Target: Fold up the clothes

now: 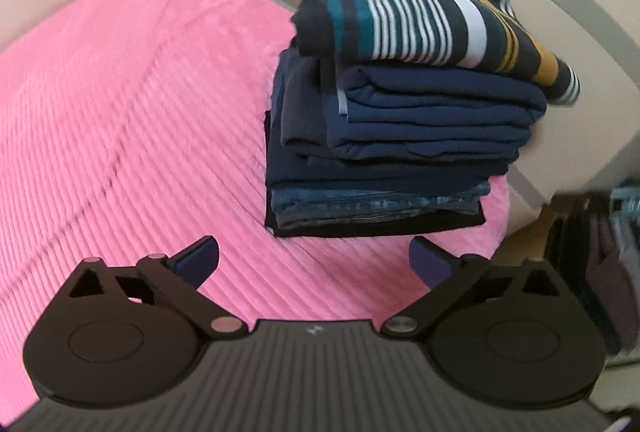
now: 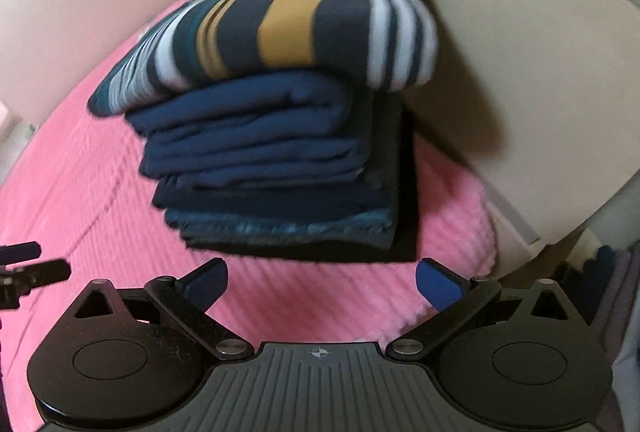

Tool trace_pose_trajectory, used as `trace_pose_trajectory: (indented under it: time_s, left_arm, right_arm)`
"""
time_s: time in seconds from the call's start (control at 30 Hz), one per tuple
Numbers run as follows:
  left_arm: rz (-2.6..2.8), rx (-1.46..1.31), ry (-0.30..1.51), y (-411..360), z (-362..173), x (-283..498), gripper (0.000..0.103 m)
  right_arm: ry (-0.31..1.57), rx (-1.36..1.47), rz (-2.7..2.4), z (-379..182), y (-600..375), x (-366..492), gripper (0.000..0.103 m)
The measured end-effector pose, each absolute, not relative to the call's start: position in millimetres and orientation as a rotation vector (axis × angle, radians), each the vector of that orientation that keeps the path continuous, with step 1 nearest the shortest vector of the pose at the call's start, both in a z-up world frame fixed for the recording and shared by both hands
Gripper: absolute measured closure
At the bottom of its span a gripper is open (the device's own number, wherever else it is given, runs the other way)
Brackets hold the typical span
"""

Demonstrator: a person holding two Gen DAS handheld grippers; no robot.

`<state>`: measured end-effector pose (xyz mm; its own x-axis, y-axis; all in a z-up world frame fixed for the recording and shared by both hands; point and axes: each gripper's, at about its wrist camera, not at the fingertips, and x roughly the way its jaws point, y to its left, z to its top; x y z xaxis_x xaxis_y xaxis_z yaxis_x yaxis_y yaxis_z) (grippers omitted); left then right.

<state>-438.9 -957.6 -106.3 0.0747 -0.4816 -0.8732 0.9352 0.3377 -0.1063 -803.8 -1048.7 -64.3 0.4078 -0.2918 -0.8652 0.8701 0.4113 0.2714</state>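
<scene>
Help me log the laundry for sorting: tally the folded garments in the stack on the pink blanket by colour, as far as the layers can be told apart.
Striped (navy, white, teal, mustard): 1, the striped shirt on top
Navy blue: 2, as best the folds show, navy garments
Denim blue: 1, jeans
Black: 1, black garment at the bottom
Total: about 5; the navy layers blur together.

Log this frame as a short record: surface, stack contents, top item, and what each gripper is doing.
surface: pink ribbed blanket
stack: folded clothes, mostly navy, denim near the bottom, a black item lowest
top item: striped shirt, overhanging the pile
left gripper: jaws open, empty, short of the stack
right gripper: jaws open, empty, short of the stack
</scene>
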Motion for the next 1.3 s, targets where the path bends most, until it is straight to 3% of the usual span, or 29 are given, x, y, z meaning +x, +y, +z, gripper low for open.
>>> trace_pose_trajectory:
  time_s: [0.17,0.67,1.03,1.3]
  left_arm:
    - [-1.141,0.507,1.046,-956,-99,-441,0.002]
    - [-1.253,0.516,0.935,-902,-55,-447,0.002]
    - [-1.276,0.557,0.921,-831,-54,-456,0.004]
    - [-1.218,0.54,0.935,-831,-49,-459,0.004]
  right_arm:
    - [0.814,0.83,-0.843,-56,-1031,-790,0.001]
    - [0.64,0.793,-1.075,3,-924,-789,0.001]
    - [0.648,0.764,-1.132,21,-845,-781,0.001]
    - [0.674,0.709,-1.066,28,-863,-771,0.001]
